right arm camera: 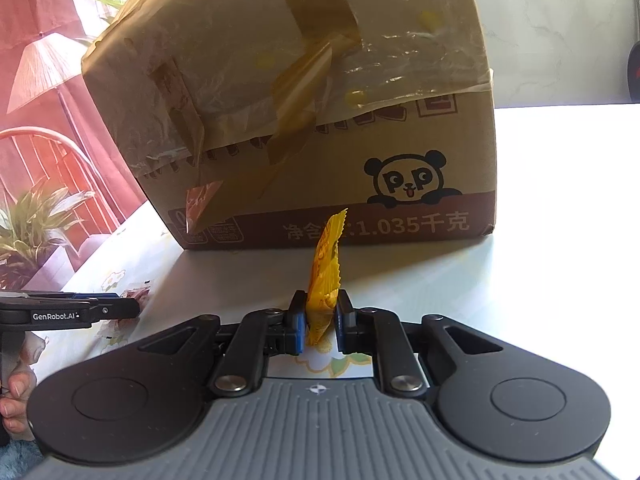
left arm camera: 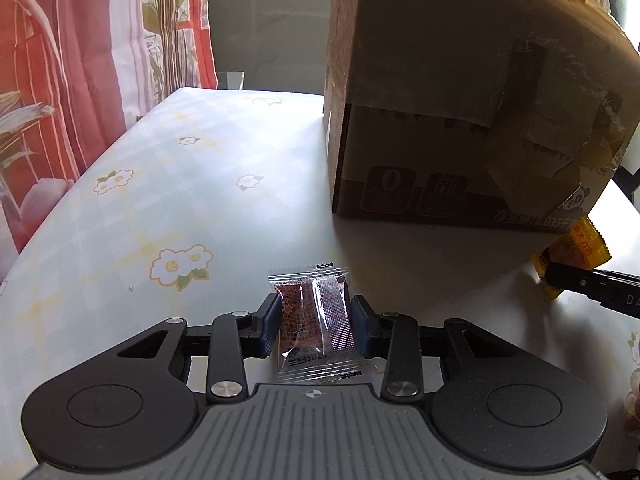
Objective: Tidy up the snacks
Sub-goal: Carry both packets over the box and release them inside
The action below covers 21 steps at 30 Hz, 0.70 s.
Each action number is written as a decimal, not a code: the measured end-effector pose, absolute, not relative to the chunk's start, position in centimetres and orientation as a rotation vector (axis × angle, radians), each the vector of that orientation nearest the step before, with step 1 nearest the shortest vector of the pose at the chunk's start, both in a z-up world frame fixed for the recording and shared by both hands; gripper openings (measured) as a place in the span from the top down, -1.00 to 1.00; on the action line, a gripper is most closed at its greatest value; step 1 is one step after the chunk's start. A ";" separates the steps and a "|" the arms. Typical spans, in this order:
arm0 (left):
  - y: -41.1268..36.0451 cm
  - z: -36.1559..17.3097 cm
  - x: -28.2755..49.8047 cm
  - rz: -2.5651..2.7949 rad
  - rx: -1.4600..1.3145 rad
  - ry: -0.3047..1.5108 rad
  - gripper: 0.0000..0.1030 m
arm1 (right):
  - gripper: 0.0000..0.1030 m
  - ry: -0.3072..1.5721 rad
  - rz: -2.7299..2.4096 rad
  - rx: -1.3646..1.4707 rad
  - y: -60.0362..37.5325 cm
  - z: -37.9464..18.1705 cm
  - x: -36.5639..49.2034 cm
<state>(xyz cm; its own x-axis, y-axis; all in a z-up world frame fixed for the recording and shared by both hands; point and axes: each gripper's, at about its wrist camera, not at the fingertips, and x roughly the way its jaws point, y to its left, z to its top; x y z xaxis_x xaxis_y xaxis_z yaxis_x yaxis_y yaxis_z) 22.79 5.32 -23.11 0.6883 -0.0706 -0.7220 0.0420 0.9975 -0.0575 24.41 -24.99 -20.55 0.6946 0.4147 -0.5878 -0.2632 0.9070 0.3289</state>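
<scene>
A clear snack packet (left arm camera: 314,300) with dark red contents lies on the flowered tablecloth (left arm camera: 160,200). My left gripper (left arm camera: 316,322) straddles it, and both blue pads touch its side edges. In the right wrist view a yellow snack packet (right arm camera: 326,264) stands on edge above the table, pinched at its lower end by my right gripper (right arm camera: 318,320). The same yellow packet (left arm camera: 576,246) shows at the right edge of the left wrist view, with the right gripper's fingertips (left arm camera: 560,276) closed on it. My left gripper (right arm camera: 132,307) also shows at the left of the right wrist view.
A large taped cardboard box (right arm camera: 320,100) with a panda print stands just beyond both grippers; it fills the upper right of the left wrist view (left arm camera: 460,100). A red patterned curtain (left arm camera: 60,80) hangs along the table's left side. A hand (right arm camera: 14,400) shows at lower left.
</scene>
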 end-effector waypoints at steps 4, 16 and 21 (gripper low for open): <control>5.0 -21.8 22.2 -0.084 -0.054 0.774 0.23 | 0.70 0.684 0.381 0.218 -25.1 -20.1 23.8; 2.3 -11.7 19.9 -0.253 -0.029 0.534 0.23 | 0.70 0.543 0.416 0.197 -27.5 -12.6 20.6; 0.8 -6.3 21.0 -0.334 -0.036 0.414 0.23 | 0.70 0.427 0.493 0.128 -27.7 -6.0 21.7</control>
<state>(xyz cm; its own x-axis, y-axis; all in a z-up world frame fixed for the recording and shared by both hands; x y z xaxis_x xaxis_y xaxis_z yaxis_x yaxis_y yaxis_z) 21.04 0.81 -6.31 0.8618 -0.3257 -0.3889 0.3112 0.9449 -0.1017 21.67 -27.67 -6.01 0.7953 0.4835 -0.3658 -0.4310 0.8752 0.2197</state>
